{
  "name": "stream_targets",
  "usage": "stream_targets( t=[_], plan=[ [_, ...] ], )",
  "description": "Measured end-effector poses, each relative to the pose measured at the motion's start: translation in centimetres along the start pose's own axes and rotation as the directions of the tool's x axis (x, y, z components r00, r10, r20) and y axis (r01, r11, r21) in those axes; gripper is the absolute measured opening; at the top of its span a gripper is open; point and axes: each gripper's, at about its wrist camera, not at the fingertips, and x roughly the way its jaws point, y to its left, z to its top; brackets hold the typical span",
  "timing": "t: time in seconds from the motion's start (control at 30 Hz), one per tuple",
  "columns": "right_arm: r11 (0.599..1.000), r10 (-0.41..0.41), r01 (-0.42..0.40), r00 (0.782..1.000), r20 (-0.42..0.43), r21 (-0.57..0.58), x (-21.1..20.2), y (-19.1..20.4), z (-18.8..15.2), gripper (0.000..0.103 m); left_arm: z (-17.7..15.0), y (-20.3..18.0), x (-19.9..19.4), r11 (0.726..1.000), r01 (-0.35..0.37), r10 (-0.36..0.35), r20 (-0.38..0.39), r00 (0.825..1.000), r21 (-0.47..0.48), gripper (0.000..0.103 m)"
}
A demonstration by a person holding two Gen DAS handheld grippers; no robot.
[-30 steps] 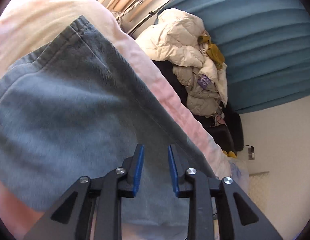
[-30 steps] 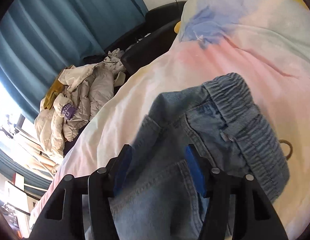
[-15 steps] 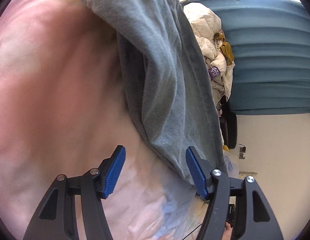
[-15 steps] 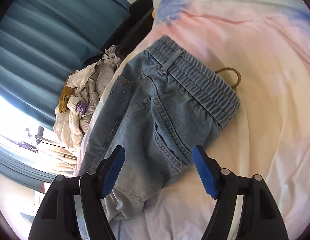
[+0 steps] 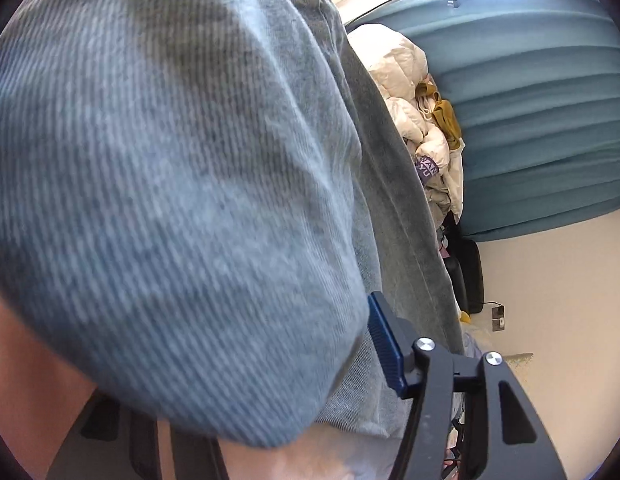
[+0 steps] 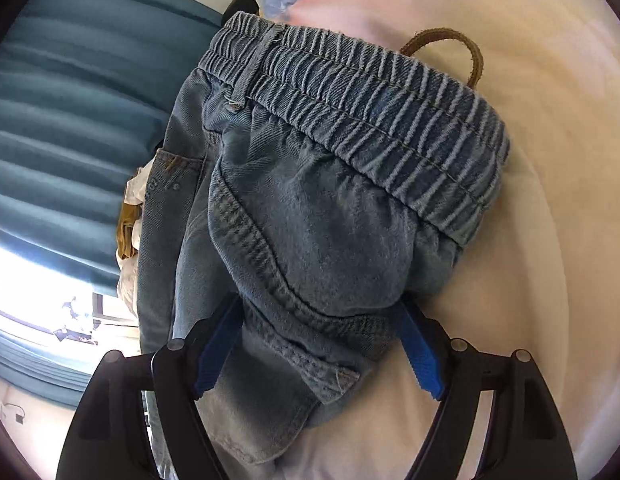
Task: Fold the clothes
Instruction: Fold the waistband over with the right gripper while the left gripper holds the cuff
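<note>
A purple tag (image 5: 427, 169) on the pale jacket (image 5: 406, 80) heaped by the teal curtain (image 5: 542, 120) reads partly "WAN" over "YU"; the rest is cut off. On the jeans (image 6: 322, 216), faint pale marks sit on a pocket near the left side of the right wrist view, too small to read.

The right gripper (image 6: 316, 350) stands wide open over the seat of the jeans. Its blue pads (image 6: 420, 354) straddle a bunched ridge of denim along a thick seam; the left pad lies against the cloth and the right pad sits just at the fold's edge, neither pinching it. The jeans lie on the bed (image 6: 550, 160), whose sheet is cream with pink and blue patches, the elastic waistband toward the far edge near the blue patch. A brown loop (image 6: 476, 60) pokes out from behind the waistband, resting on the sheet.

In the left wrist view a fold of denim (image 5: 169, 200) hangs very close to the lens and hides most of the left gripper (image 5: 310, 360). Only one blue pad (image 5: 384, 344) shows, with cloth touching it; how far this gripper is open, or whether it holds the denim, cannot be told. A wall socket (image 5: 498, 322) shows on the cream wall beyond.
</note>
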Motion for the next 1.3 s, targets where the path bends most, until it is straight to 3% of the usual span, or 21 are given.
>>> stream_targets(
  t=[0.1, 0.17, 0.23, 0.33, 0.4, 0.53, 0.77, 0.93, 1.03, 1.2, 1.3],
  plan=[
    [0.999, -0.042, 0.042, 0.999, 0.026, -0.002, 0.6, 0.7, 0.2, 0.078, 0.6, 0.1, 0.0, 1.000, -0.010, 0.011, 0.033, 0.999, -0.004, 0.033],
    [0.997, -0.069, 0.070, 0.996, 0.051, -0.022, 0.2, 1.6, 0.1, 0.063, 0.6, -0.1, -0.2, 1.000, -0.017, 0.017, 0.049, 0.999, 0.013, 0.021],
    [0.994, -0.095, 0.098, 0.993, 0.076, -0.042, -0.2, 2.5, 0.1, 0.039, 0.4, -0.6, -0.8, 0.999, -0.022, 0.019, 0.075, 0.997, 0.035, 0.017],
    [0.988, -0.133, 0.141, 0.985, 0.114, -0.069, -0.9, 3.9, 0.0, 0.022, -0.2, -1.4, -2.2, 0.999, -0.012, 0.007, 0.121, 0.993, 0.039, 0.015],
    [0.982, -0.156, 0.169, 0.978, 0.140, -0.086, -1.3, 4.8, -0.1, 0.019, -0.5, -2.1, -3.4, 0.999, -0.015, 0.010, 0.134, 0.991, 0.038, 0.014],
    [0.985, -0.110, 0.129, 0.981, 0.160, -0.114, -4.6, 6.3, 0.0, 0.017, -1.7, -3.2, -5.6, 0.999, -0.016, 0.009, 0.140, 0.990, 0.048, 0.012],
    [0.983, -0.113, 0.141, 0.968, 0.224, -0.116, -13.1, 6.4, 0.9, 0.016, -6.1, -3.5, -7.4, 1.000, -0.008, 0.007, 0.023, 1.000, 0.030, 0.011],
    [0.976, -0.157, 0.186, 0.961, 0.227, -0.110, -19.0, 2.9, 1.8, 0.016, -11.2, -2.2, -7.5, 0.999, -0.044, 0.046, -0.080, 0.996, 0.028, 0.011],
    [0.977, -0.173, 0.195, 0.959, 0.225, -0.082, -21.3, -1.3, 1.4, 0.016, -13.7, -0.7, -7.4, 0.996, -0.079, 0.084, -0.135, 0.987, 0.041, 0.012],
    [0.967, -0.203, 0.230, 0.956, 0.212, -0.112, -22.1, -6.2, -0.7, 0.018, -14.1, 1.3, -6.5, 0.999, -0.047, 0.044, -0.158, 0.987, -0.016, 0.015],
    [0.961, -0.229, 0.252, 0.955, 0.187, -0.113, -22.4, -7.2, -1.8, 0.026, -13.9, 3.0, -6.7, 0.990, -0.001, -0.030, -0.211, 0.977, -0.142, 0.019]
  ],
)
